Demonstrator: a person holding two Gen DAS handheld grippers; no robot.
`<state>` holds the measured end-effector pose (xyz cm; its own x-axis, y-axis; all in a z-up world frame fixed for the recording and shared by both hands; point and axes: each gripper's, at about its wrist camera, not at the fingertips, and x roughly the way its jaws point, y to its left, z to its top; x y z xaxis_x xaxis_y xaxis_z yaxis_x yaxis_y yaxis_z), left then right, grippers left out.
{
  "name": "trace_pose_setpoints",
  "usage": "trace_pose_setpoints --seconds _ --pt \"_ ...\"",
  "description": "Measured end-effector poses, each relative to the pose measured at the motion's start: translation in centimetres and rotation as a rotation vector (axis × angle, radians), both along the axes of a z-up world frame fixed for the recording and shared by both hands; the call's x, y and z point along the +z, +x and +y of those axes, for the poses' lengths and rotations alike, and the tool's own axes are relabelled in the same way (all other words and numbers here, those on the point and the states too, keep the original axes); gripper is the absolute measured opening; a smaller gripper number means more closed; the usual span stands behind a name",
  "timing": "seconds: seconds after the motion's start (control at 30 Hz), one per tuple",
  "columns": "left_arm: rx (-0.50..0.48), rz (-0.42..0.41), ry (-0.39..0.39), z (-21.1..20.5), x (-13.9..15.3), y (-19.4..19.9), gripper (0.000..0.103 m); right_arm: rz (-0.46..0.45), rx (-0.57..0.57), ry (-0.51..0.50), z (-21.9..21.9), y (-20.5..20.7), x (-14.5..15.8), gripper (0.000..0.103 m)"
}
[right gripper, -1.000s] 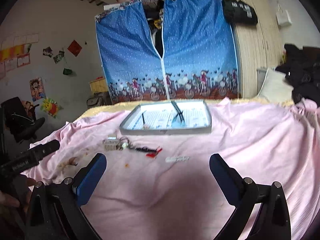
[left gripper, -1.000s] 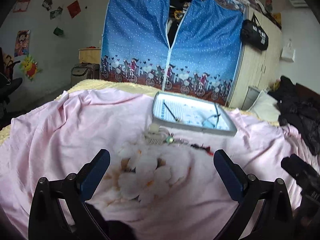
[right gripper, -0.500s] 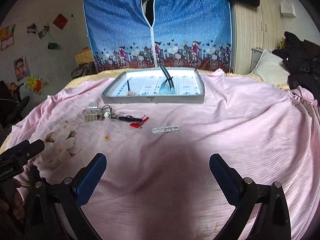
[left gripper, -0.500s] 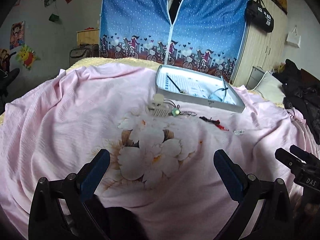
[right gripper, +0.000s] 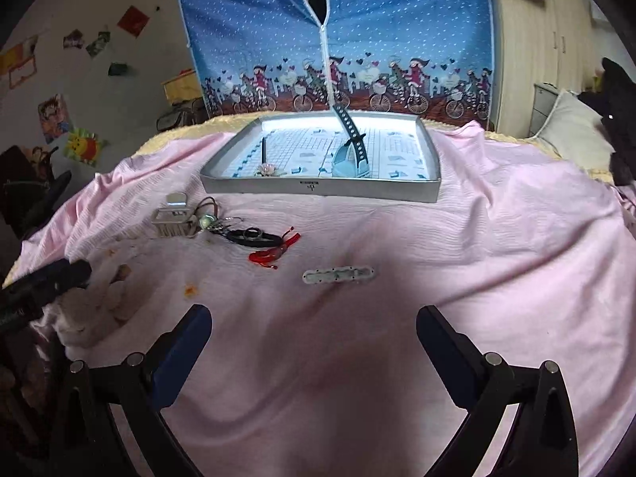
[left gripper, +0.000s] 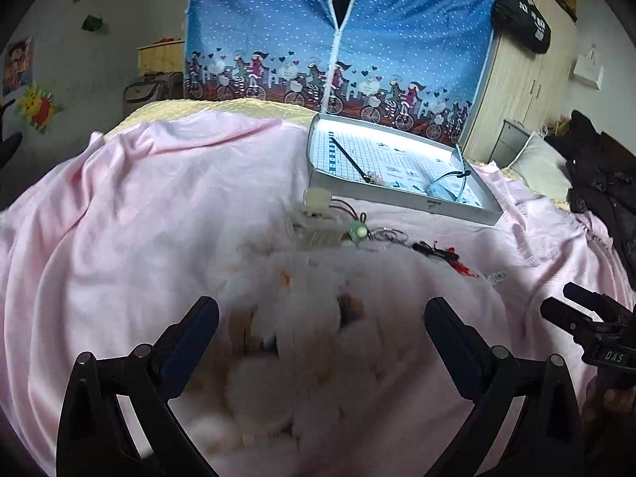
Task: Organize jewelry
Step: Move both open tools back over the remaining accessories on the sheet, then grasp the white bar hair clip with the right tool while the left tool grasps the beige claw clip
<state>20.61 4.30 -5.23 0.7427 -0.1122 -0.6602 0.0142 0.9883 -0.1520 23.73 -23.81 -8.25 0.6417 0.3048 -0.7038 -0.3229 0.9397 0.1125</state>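
I have both grippers lower and closer over the pink sheet [right gripper: 497,238] than a second ago, and the tray [right gripper: 318,189] now sits larger in both views. That shallow grey tray lies on the sheet at the far side, with a perforated strap [right gripper: 349,127] and a thin dark stick [right gripper: 263,149] already inside. Just in front of the tray's left corner I see the small pale box [right gripper: 173,220]; beside it, toward the tray's middle, the black loop [right gripper: 254,237], then the red piece [right gripper: 274,253], then the white clip [right gripper: 338,275] nearest me. My left gripper [left gripper: 322,322] and right gripper [right gripper: 314,326] both stand spread wide and empty. Bare sheet lies between the jewelry and my fingers, and more to the tray's right.
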Motion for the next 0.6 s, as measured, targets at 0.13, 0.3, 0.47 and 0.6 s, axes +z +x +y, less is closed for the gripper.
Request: trace_pose_setpoints --seconds 0.13,0.3,0.47,0.6 --pt "-0.023 -0.002 0.044 0.7 -0.1 2.5 0.102 0.048 0.014 0.012 0.2 1.6 -1.2 0.103" --pt "-0.06 0.025 0.038 2.2 -0.8 5.9 0.102 0.071 -0.003 0.026 0.2 3.4 -2.3 0.103" --pt "-0.127 0.043 0.109 2.4 -1.4 9.3 0.102 0.078 -0.022 0.005 0.5 5.3 -3.2 0.103" --pt "-0.231 0.064 0.149 2.0 -2.3 12.0 0.102 0.105 -0.059 0.02 -0.2 6.5 -4.0 0.103"
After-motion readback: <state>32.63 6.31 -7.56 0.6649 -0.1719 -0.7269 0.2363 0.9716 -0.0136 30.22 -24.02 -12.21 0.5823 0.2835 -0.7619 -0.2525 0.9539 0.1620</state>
